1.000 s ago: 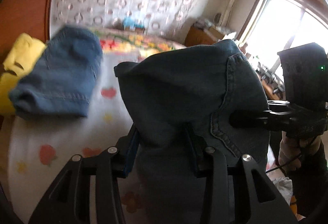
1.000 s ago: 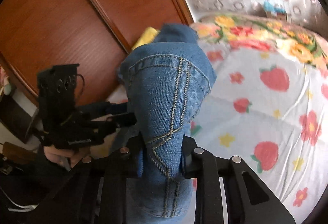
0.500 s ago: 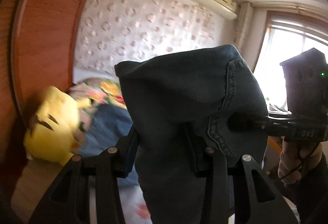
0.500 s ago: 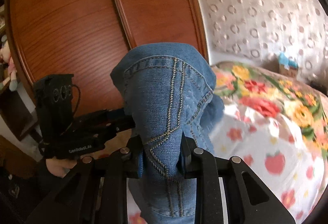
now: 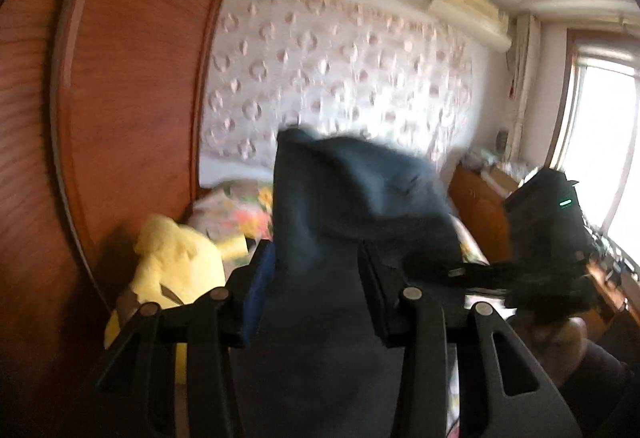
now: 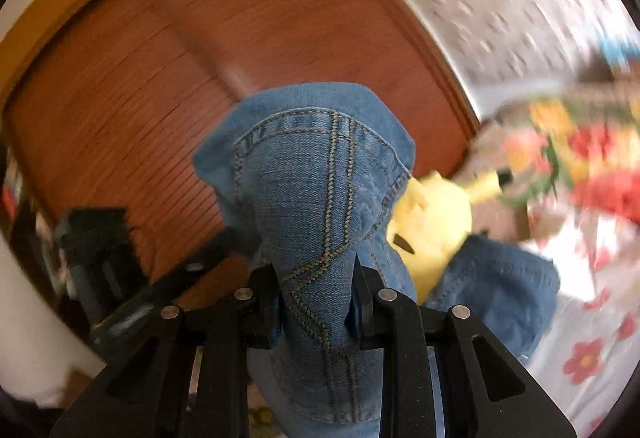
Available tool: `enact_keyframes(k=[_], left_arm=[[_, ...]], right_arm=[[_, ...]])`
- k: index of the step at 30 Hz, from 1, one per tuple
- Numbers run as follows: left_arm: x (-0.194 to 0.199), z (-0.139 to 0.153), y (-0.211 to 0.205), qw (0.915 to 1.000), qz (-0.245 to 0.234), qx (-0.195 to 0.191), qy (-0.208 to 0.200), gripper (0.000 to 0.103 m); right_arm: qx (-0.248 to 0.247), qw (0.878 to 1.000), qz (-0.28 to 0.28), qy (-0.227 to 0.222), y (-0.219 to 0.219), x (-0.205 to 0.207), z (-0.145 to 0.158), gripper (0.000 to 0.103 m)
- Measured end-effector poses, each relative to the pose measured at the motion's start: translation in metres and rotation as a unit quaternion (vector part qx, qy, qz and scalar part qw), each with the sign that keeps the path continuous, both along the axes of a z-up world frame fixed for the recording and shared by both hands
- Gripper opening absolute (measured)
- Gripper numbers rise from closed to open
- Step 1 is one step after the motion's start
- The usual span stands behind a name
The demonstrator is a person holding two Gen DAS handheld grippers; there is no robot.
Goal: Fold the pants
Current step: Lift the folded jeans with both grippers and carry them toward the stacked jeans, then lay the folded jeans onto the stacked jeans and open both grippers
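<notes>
The blue denim pants (image 5: 340, 222) are lifted in the air, held by both grippers. My left gripper (image 5: 316, 278) is shut on a bunched fold of the denim, which drapes over its jaws. My right gripper (image 6: 316, 290) is shut on a seamed part of the pants (image 6: 316, 189). Another part of the jeans (image 6: 500, 286) hangs or lies lower right above the bed. The right gripper (image 5: 548, 250) shows at the right of the left wrist view, and the left gripper (image 6: 100, 258) at the left of the right wrist view. Both views are blurred.
A yellow plush toy (image 5: 176, 270) lies by the wooden wardrobe (image 5: 120, 109); it also shows in the right wrist view (image 6: 432, 222). The bed has a flowered sheet (image 6: 592, 298). A padded wall (image 5: 340, 77), a side cabinet (image 5: 480, 213) and a window (image 5: 600, 141) lie beyond.
Both grippers have risen and tilted up with the pants still held. The views swung from the bed surface toward the wall, wardrobe and ceiling, and the plush toy came into view.
</notes>
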State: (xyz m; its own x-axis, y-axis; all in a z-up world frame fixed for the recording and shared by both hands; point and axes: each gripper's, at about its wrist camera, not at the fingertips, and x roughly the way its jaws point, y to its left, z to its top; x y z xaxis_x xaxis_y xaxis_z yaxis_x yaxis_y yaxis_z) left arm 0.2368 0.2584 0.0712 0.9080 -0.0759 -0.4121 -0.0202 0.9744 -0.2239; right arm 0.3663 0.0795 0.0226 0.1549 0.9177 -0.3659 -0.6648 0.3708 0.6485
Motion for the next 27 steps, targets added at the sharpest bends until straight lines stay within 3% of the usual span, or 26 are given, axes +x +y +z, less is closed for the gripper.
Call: enact_keyframes(k=[1,3,5,8,11,14,17,18,19,20,24,27], left_arm=[[0.014,-0.018,-0.004,0.9997,-0.009,-0.003,0.022,0.041],[0.033,-0.050,-0.018,0.9976,-0.030,-0.004,0.063,0.041],[0.041,-0.074,-0.031,0.9954,-0.044,-0.004,0.085,0.041],[0.041,-0.100,-0.056,0.9914,-0.065,0.005,0.114,0.041],[0.035,-0.116,-0.071,0.9884,-0.073,0.014,0.133,0.041],[0.033,-0.125,-0.076,0.9862,-0.069,0.015,0.150,0.041],[0.031,-0.123,-0.070,0.9858,-0.064,0.013,0.155,0.041],[0.028,-0.124,-0.069,0.9859,-0.062,0.011,0.155,0.041],[0.025,-0.125,-0.069,0.9860,-0.061,0.008,0.155,0.041],[0.021,-0.126,-0.070,0.9859,-0.061,0.007,0.155,0.041],[0.011,-0.131,-0.074,0.9867,-0.056,0.022,0.151,0.041],[0.004,-0.133,-0.076,0.9873,-0.057,0.030,0.146,0.041]], right_arm=[[-0.044,0.999,-0.018,0.016,0.001,0.016,-0.031,0.024],[-0.131,0.990,-0.040,-0.010,0.007,0.034,-0.066,0.024],[-0.142,0.988,-0.056,-0.012,-0.004,0.048,-0.083,0.026],[-0.178,0.982,-0.046,-0.049,-0.003,0.049,-0.070,0.035],[-0.230,0.967,-0.055,-0.097,-0.003,0.040,-0.057,0.055],[-0.243,0.957,-0.089,-0.132,-0.016,0.037,-0.040,0.059],[-0.225,0.952,-0.093,-0.184,-0.022,0.031,-0.022,0.059],[-0.226,0.951,-0.074,-0.195,-0.017,0.028,-0.019,0.054],[-0.223,0.953,-0.062,-0.195,-0.015,0.031,-0.019,0.038],[-0.219,0.955,-0.050,-0.192,-0.011,0.032,-0.019,0.035],[-0.262,0.942,-0.046,-0.205,0.010,0.048,-0.043,0.034],[-0.289,0.941,-0.057,-0.168,0.010,0.071,-0.070,0.034]])
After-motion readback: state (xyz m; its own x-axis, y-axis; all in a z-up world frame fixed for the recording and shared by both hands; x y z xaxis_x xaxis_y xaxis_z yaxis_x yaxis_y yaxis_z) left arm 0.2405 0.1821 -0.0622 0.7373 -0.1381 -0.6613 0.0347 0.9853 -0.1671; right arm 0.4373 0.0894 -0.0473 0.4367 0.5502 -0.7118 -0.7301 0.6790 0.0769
